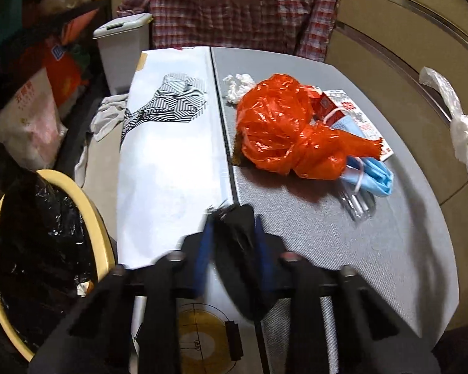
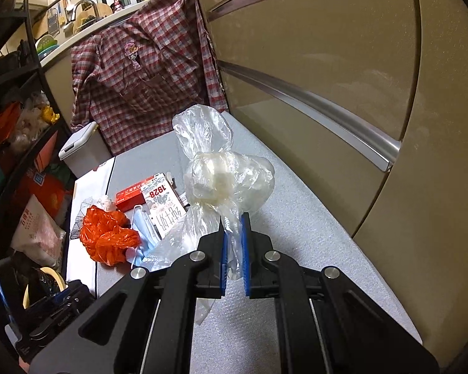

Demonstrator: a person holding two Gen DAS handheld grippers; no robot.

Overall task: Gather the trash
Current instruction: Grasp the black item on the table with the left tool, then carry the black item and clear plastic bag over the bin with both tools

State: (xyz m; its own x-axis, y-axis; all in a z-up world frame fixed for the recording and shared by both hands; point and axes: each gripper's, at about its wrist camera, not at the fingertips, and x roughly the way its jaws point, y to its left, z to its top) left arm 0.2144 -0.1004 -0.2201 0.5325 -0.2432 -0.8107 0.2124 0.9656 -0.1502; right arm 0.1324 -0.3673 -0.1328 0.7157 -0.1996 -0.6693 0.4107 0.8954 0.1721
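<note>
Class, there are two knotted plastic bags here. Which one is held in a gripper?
The clear bag, pinched by the right gripper and lifted. The orange bag lies loose on the table.

My grey textured tabletop carries a knotted orange plastic bag near its centre. At ten o'clock from it lies crumpled white tissue; at four, a blue face mask; at one, a red carton.

I can read "1928" in red, upside down, on the white carton lying on the table. Its other characters, and the print on the red box beside it, are too blurred for me.
</note>
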